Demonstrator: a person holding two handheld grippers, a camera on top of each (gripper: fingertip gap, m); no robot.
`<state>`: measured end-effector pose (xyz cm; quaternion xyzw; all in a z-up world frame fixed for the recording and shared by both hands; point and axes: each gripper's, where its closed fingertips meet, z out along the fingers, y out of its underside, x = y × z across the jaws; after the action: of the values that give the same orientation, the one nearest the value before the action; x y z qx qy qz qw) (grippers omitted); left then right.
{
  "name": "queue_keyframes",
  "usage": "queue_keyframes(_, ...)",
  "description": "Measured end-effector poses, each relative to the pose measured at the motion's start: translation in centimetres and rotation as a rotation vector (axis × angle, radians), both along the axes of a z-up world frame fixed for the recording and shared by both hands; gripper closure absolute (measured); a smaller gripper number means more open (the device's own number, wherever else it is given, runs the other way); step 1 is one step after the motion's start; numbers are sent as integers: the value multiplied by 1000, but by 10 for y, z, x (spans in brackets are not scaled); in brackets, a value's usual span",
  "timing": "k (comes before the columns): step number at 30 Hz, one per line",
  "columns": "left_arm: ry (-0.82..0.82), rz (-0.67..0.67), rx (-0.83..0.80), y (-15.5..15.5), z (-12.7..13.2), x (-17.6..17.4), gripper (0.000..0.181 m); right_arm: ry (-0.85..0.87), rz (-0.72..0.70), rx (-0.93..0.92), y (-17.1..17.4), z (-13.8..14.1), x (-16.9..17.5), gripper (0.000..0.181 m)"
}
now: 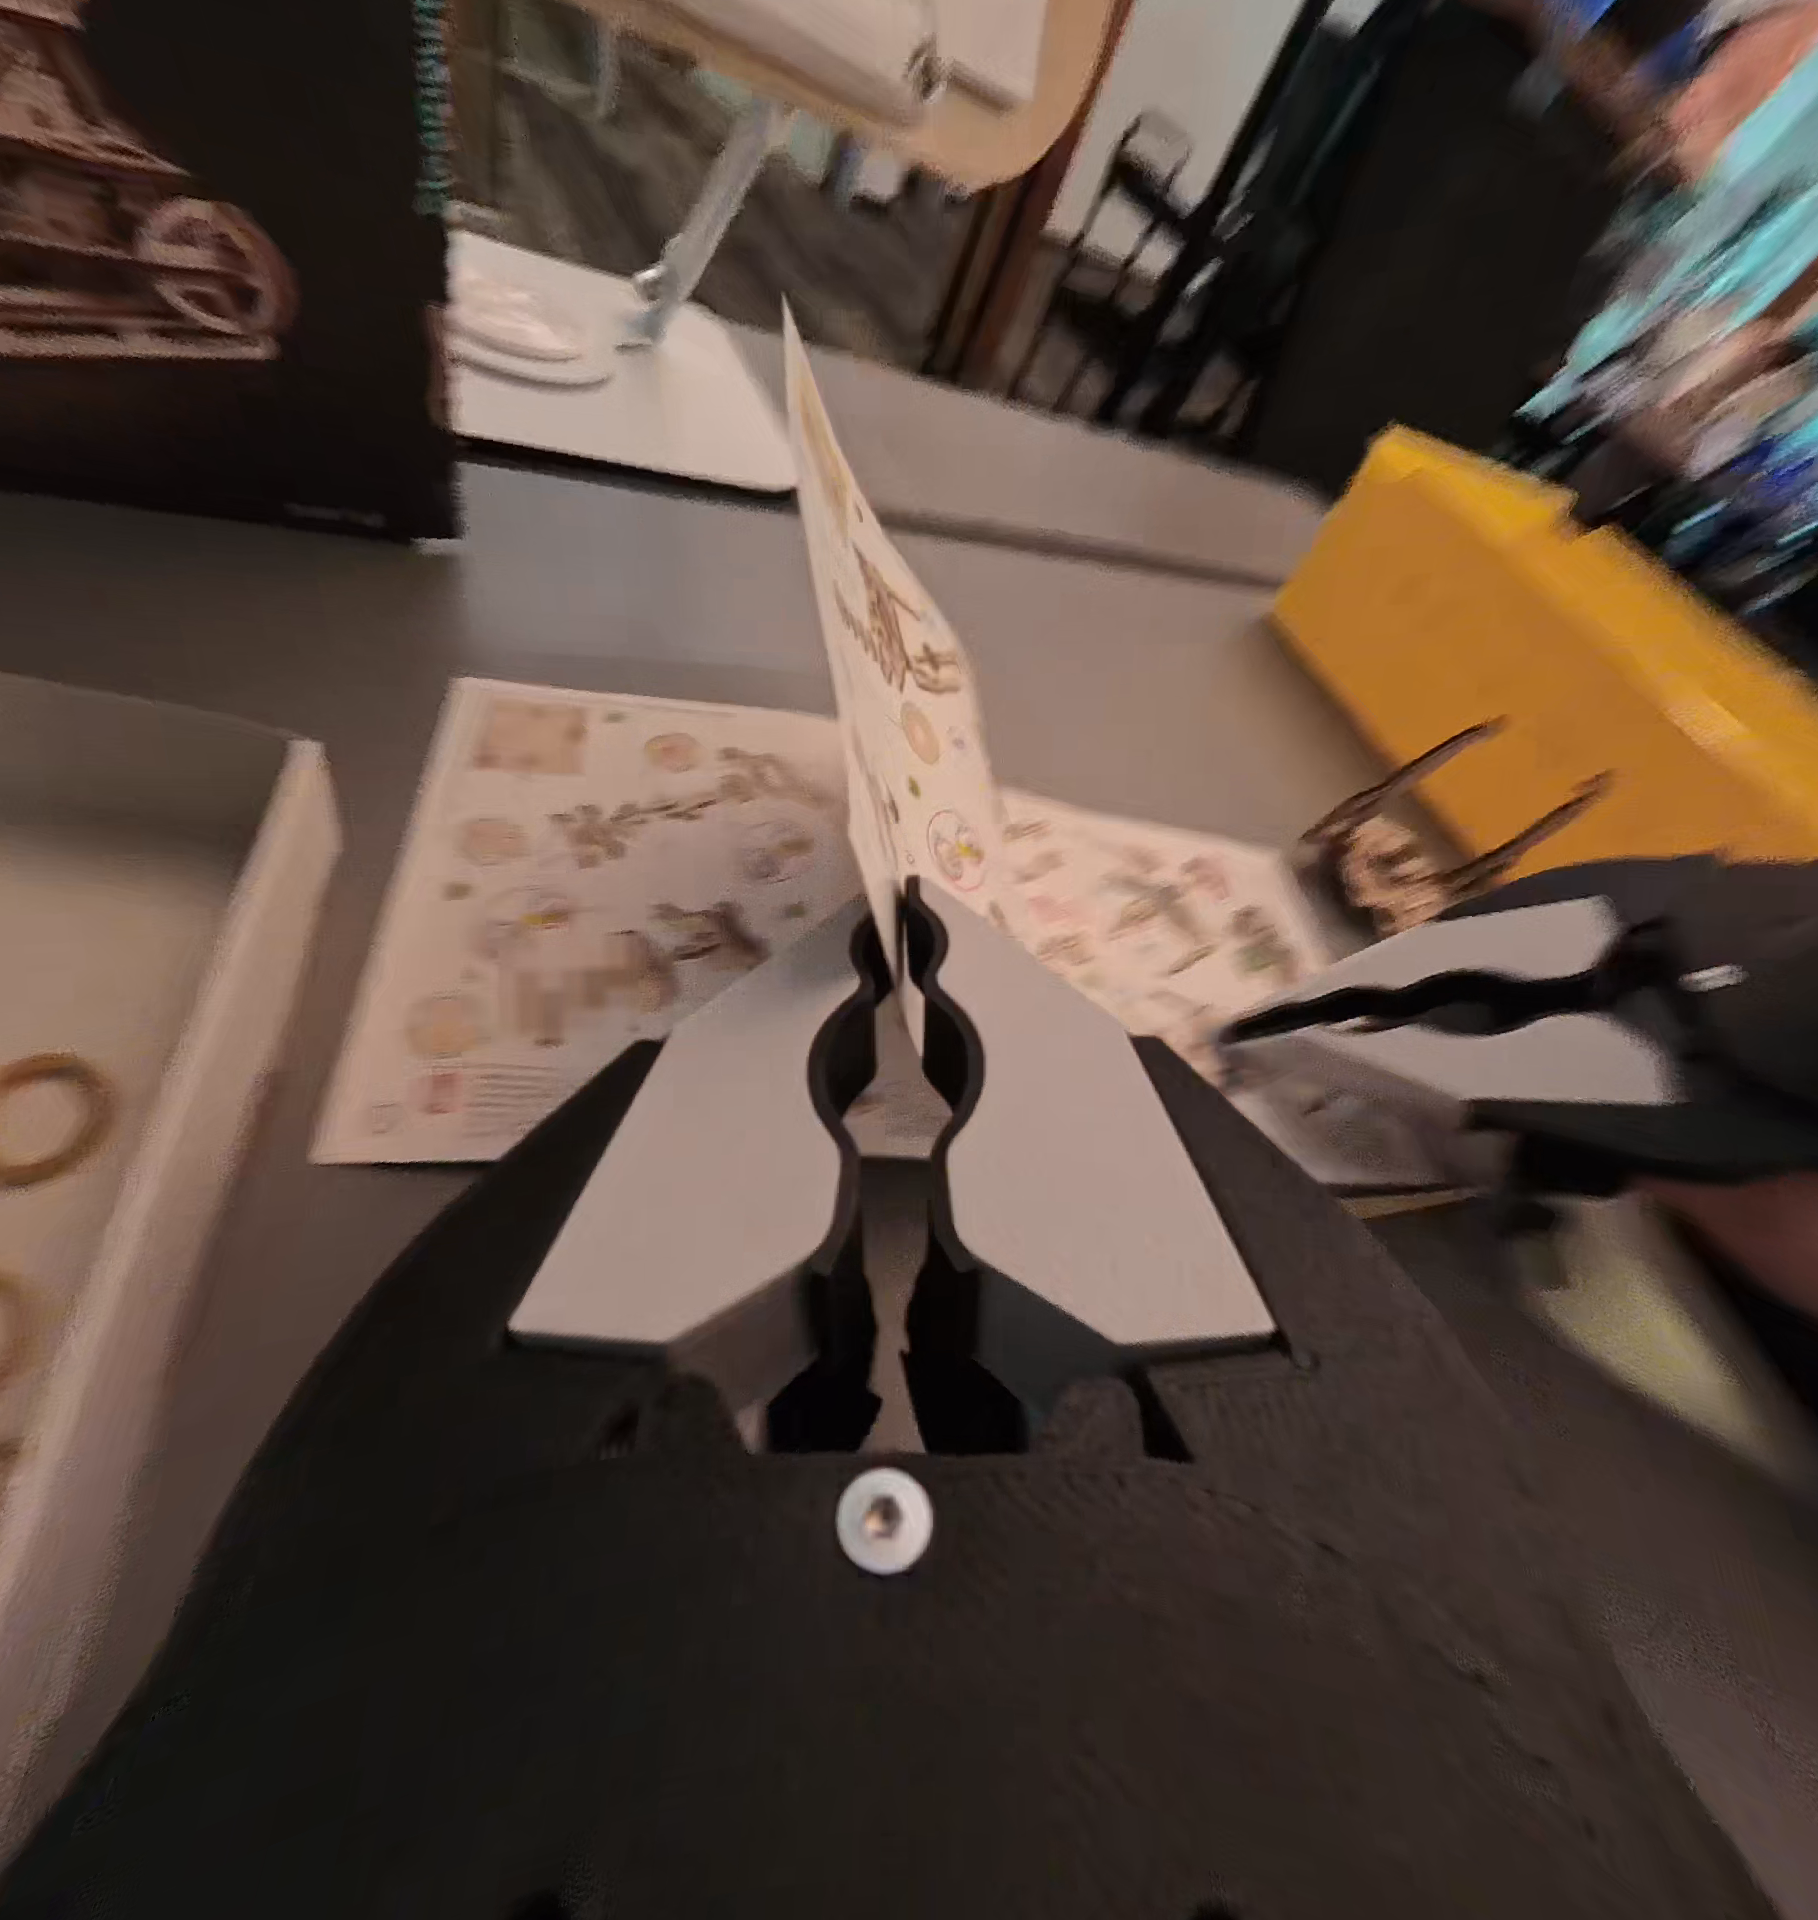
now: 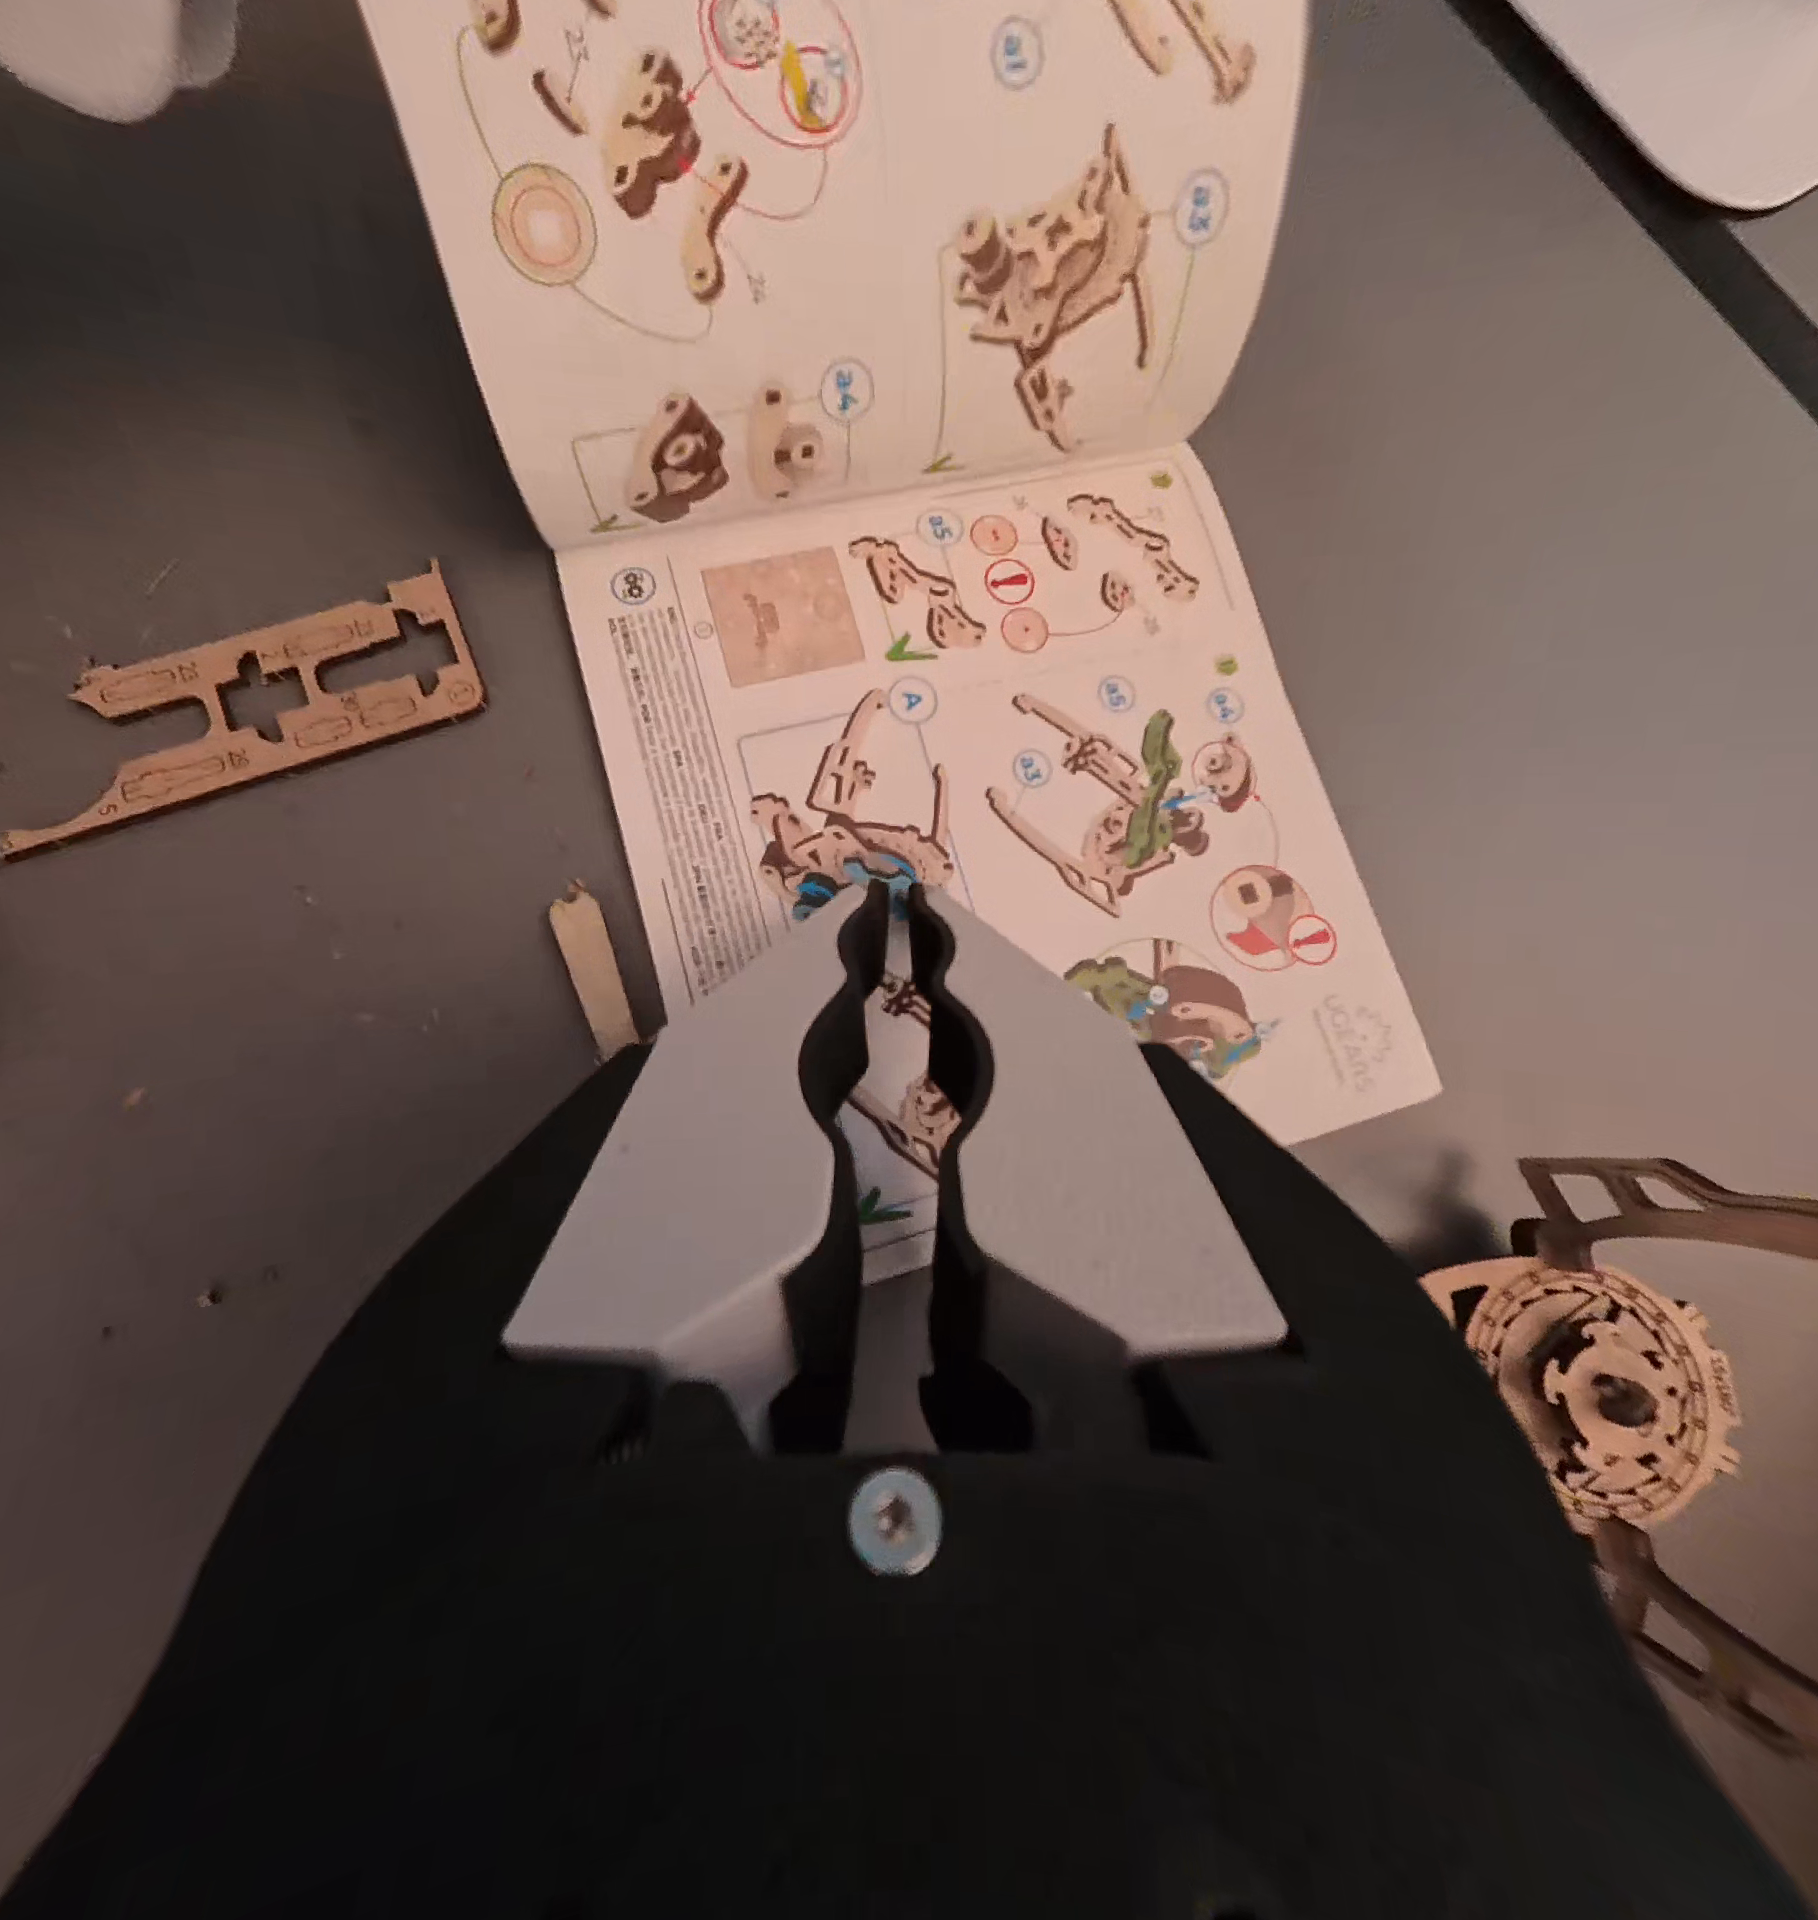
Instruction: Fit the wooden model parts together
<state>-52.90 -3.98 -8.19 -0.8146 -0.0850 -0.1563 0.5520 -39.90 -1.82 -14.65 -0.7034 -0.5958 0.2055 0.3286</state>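
Observation:
An open instruction booklet lies on the grey table. My left gripper is shut on one page and holds it upright on edge. That page curls up at the top of the right wrist view. My right gripper is shut and empty, low over the booklet's flat page; it also shows in the left wrist view. A partly built wooden model with a gear wheel stands right of the booklet, also seen in the left wrist view.
A punched-out wooden sheet and a small wooden strip lie left of the booklet. A white tray with wooden rings sits at the left. A yellow box and a black kit box stand behind. Spacing between my two grippers at the tips: around 15 cm.

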Motion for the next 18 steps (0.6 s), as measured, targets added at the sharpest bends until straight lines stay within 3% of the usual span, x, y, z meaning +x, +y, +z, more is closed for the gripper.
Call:
queue_keyframes(6,361,29,-210,-12,-36,-23,181,9,-10,-42,8,0,8,179)
queue_keyframes(9,465,-3,-318,-15,-57,-22,181,2,-21,-72,12,0,9,180)
queue_keyframes(11,506,-7,-343,-16,-64,-21,181,-20,-40,-73,16,2,9,168)
queue_keyframes(15,533,-3,-343,-16,-64,-20,181,146,101,-48,-4,37,-35,157)
queue_keyframes(18,523,-1,-344,-17,-64,-21,181,170,192,-21,-7,39,-70,152)
